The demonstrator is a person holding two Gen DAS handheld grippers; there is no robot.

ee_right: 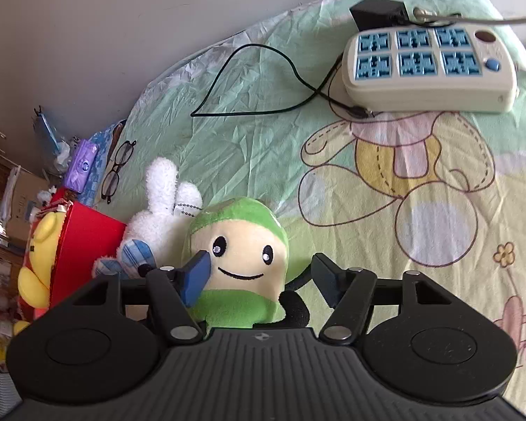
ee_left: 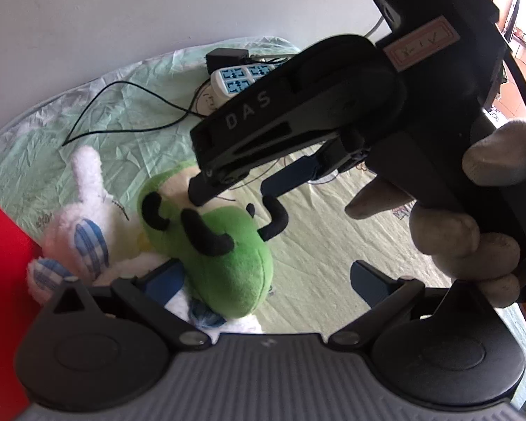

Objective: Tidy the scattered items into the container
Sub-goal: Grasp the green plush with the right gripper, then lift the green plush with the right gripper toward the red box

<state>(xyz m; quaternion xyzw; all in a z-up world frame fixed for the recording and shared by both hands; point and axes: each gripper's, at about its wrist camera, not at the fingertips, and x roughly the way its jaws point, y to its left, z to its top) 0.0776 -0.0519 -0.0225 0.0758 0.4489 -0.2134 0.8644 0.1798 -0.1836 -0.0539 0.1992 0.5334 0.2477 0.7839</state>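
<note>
A green plush toy with a cream face lies on the bed next to a white rabbit plush. My right gripper is open and straddles the green toy's head; its left pad is at the face's edge and its right pad stands apart. In the left wrist view the right gripper comes down from above, held by a hand. My left gripper is open over the green toy's lower body. The red container stands at the left and holds a yellow plush.
A cream power strip with blue sockets, a black adapter and a looping black cable lie at the far side of the sheet. Glasses and a purple packet sit near the bed's left edge.
</note>
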